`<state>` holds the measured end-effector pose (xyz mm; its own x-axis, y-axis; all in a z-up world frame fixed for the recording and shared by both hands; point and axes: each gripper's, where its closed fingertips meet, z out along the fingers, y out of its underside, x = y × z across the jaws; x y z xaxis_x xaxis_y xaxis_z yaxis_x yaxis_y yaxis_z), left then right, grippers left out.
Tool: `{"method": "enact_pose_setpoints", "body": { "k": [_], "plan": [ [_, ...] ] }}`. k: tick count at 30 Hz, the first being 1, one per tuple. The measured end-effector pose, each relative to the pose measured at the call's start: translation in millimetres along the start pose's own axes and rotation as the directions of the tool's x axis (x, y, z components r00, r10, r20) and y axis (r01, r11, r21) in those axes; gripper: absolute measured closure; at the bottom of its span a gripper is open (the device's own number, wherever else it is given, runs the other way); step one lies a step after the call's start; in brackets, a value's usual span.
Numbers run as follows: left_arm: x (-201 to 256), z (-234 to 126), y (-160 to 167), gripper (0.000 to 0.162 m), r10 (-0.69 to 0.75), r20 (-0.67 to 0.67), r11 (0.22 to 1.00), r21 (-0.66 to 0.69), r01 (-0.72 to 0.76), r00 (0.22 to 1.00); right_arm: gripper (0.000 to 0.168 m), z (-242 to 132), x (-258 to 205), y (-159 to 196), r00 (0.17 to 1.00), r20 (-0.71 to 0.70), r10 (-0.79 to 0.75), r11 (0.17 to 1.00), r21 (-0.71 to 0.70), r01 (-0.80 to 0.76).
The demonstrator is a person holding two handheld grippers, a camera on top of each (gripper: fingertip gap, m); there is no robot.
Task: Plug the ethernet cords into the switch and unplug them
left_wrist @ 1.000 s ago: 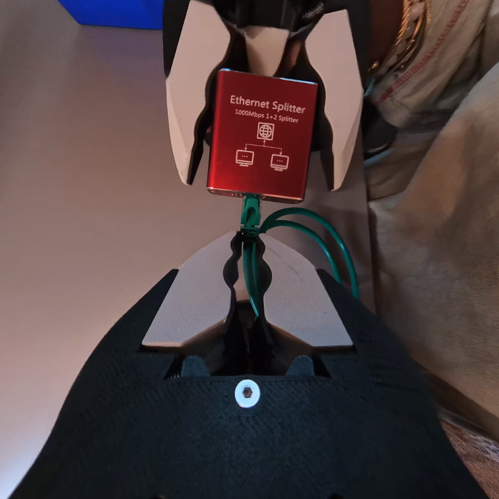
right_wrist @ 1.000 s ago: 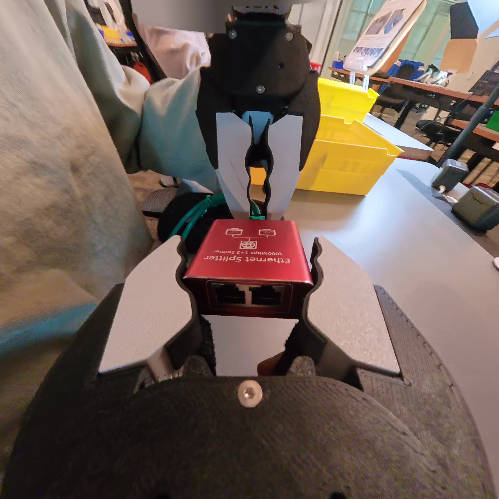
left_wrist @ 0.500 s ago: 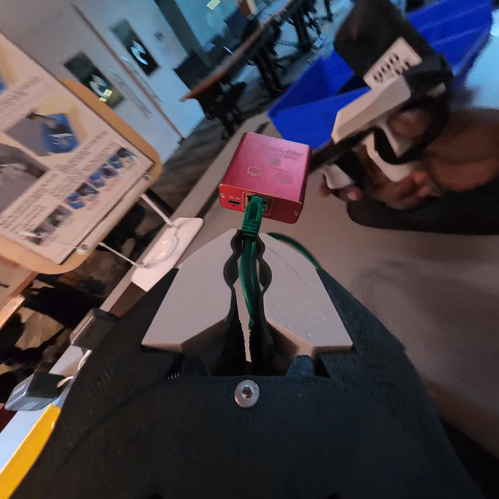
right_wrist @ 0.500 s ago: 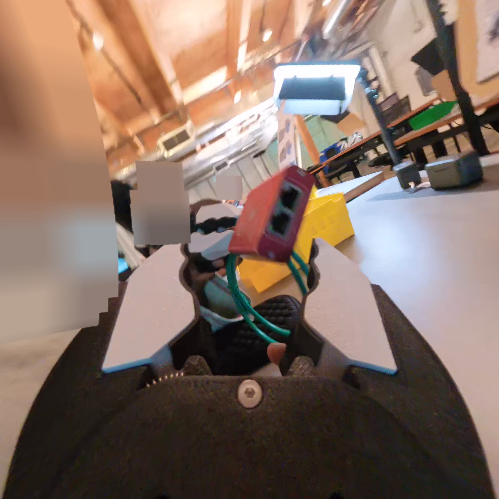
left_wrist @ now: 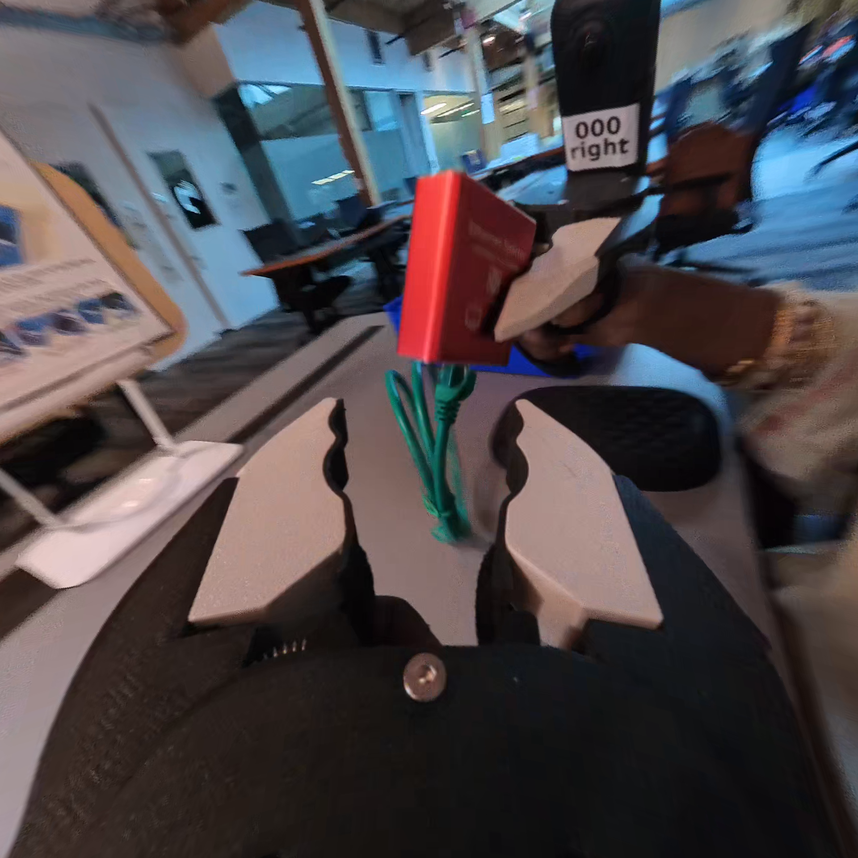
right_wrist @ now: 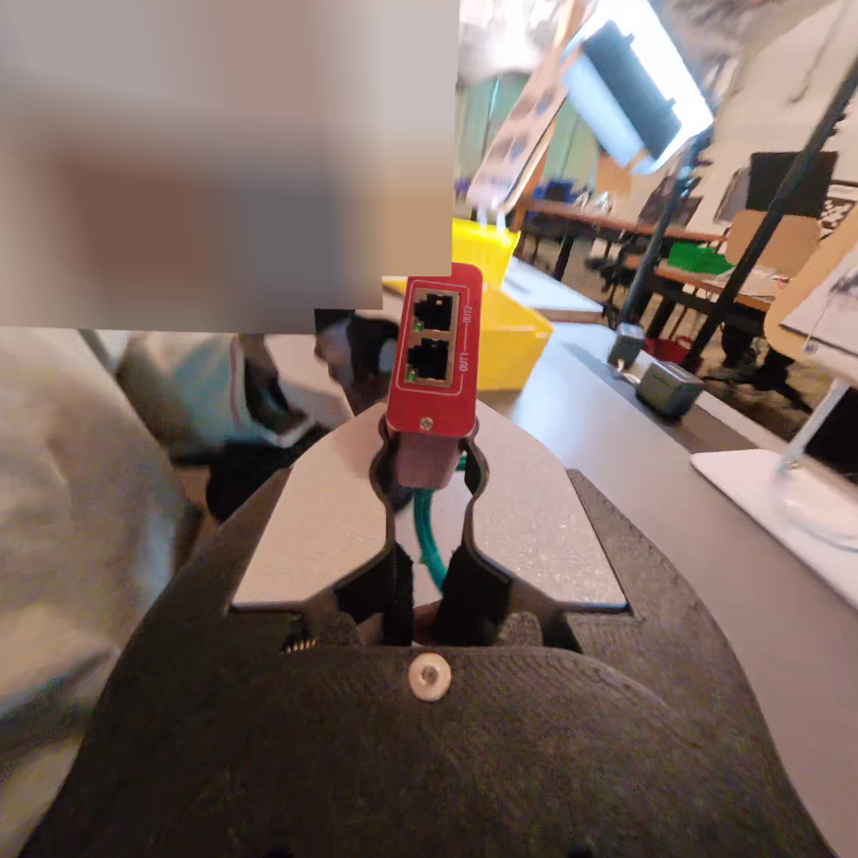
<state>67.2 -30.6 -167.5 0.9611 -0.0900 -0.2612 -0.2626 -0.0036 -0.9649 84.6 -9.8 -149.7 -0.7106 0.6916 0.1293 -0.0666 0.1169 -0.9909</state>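
The right gripper (right_wrist: pixel 429 457) is clamped on the red switch (right_wrist: pixel 434 353), held up above the grey desk (right_wrist: pixel 696 534) with two empty ports facing its camera. A green ethernet cord (left_wrist: pixel 441 445) hangs plugged from its underside. The left gripper (left_wrist: pixel 422 432) gapes wide, gripping nothing; white lettering marks the switch, and a white printed label (left_wrist: pixel 599 137) sits on the right gripper's handle.

Left gripper (left_wrist: pixel 425 420) fingers spread — right gripper (right_wrist: pixel 429 434) fingers clamped.

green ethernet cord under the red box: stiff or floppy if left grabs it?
Probably floppy: the green ethernet cord hangs in loose loops below the red box, which the right gripper clamps. Its moulded plug end looks stiffer. The open left gripper would likely find it swinging.
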Motion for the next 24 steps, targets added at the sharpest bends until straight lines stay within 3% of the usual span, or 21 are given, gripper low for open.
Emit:
{"method": "enact_pose_setpoints", "body": {
  "k": [2,4,7,8,9,11,13,15,17,18,21,24],
  "plan": [
    [7.3,-2.1,-9.6,0.092,-0.078,-0.096,0.997,0.02,0.08,0.992,0.141,0.8,-8.6,6.7,0.988,0.043,-0.151,0.972,-0.176,0.156],
    [16.1,-1.5,-23.1,0.094,-0.053,-0.146,0.996,0.069,0.064,0.988,0.141,3.5,-14.6,15.9,0.969,0.097,-0.228,0.918,-0.31,0.247],
    [27.9,3.1,-31.1,0.114,0.03,-0.177,0.996,0.087,-0.014,0.984,0.141,6.4,-23.1,26.4,0.94,0.184,-0.287,0.845,-0.414,0.339],
    [32.2,3.9,-30.4,0.131,0.062,-0.195,0.996,0.082,-0.047,0.979,0.141,6.5,-26.6,28.3,0.932,0.214,-0.291,0.829,-0.43,0.358],
    [33.3,4.3,-29.8,0.133,0.084,-0.196,0.995,0.077,-0.07,0.977,0.141,5.9,-27.9,30.0,0.926,0.23,-0.298,0.812,-0.45,0.373],
    [26.8,5.0,-31.4,0.133,0.059,-0.151,0.996,0.069,-0.049,0.987,0.141,6.2,-21.8,29.0,0.923,0.202,-0.327,0.793,-0.474,0.384],
    [4.8,4.0,-36.5,0.134,-0.1,-0.035,0.987,0.123,0.104,0.994,0.131,11.6,-4.6,18.5,0.93,0.062,-0.362,0.822,-0.45,0.349],
    [-24.5,-1.6,-35.8,0.135,-0.398,0.036,0.894,0.238,0.379,0.916,0.112,17.8,8.8,0.9,0.916,-0.105,-0.388,0.877,-0.346,0.332],
    [-50.5,-8.0,-23.3,0.136,-0.645,0.057,0.727,0.353,0.589,0.762,0.071,25.9,9.1,-10.0,0.893,-0.205,-0.401,0.904,-0.244,0.351],
    [-58.8,-10.2,-14.7,0.136,-0.725,0.065,0.649,0.399,0.648,0.686,0.063,29.8,11.8,-7.3,0.878,-0.255,-0.406,0.904,-0.254,0.344],
    [-61.2,-9.9,2.0,0.136,-0.829,0.063,0.514,0.475,0.715,0.555,0.055,44.6,16.7,18.5,0.851,-0.359,-0.383,0.898,-0.36,0.253],
    [-48.5,-5.0,-0.3,0.136,-0.809,0.069,0.537,0.488,0.688,0.583,0.07,56.9,15.8,32.9,0.877,-0.4,-0.268,0.93,-0.346,0.126]
  ]
}}
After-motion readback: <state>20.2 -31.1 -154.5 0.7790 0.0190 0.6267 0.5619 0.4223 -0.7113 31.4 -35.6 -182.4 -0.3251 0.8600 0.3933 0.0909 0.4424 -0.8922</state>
